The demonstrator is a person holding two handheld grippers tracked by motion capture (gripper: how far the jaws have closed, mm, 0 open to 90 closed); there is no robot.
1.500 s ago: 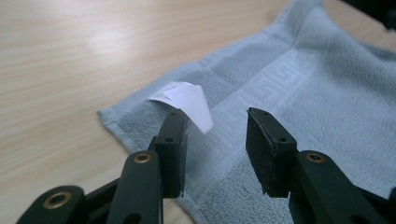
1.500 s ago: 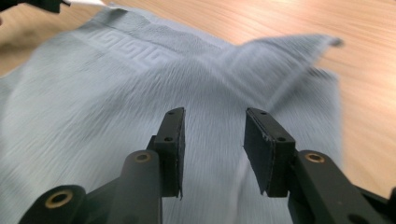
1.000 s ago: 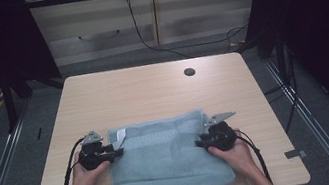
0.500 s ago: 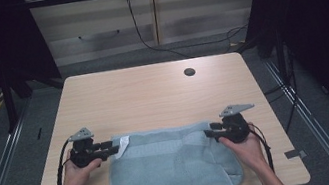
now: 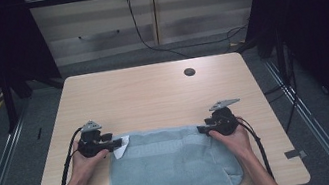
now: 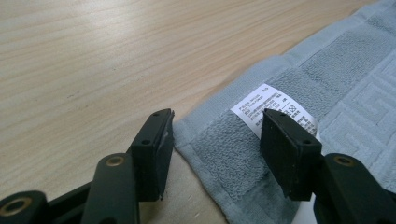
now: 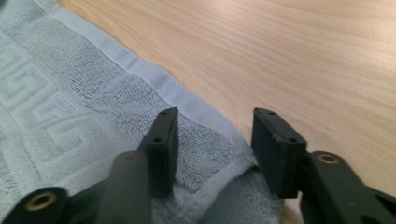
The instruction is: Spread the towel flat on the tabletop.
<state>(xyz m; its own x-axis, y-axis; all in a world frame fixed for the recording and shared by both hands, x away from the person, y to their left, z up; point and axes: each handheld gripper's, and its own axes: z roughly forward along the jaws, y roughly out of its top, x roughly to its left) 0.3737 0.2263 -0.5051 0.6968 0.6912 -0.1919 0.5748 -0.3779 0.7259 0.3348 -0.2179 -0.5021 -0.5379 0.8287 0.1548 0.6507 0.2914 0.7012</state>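
Two tongs sit at the far corners of a light blue towel (image 5: 171,172), which lies flat on the wooden counter (image 5: 152,94) and hangs over the counter's near edge, between the person's forearms. The left tongs (image 5: 119,142) are at the towel's far left corner, beside a white care label (image 6: 275,109) sewn on there. Seen from the left gripper view, their jaws stand apart: the towel corner lies between them on the counter, one jaw just off the towel's edge and the other over the label, neither pressing the cloth. Those jaws have just been opening. The right tongs (image 5: 200,129) are at the towel's far right corner. In the right gripper view one jaw is above the terry band of the towel and the other is past its hem, above bare wood; a fold of the corner lies between them, unpinched. These jaws have also just been opening. Well beyond the towel, near the counter's far edge, is a small dark round hole (image 5: 189,72).
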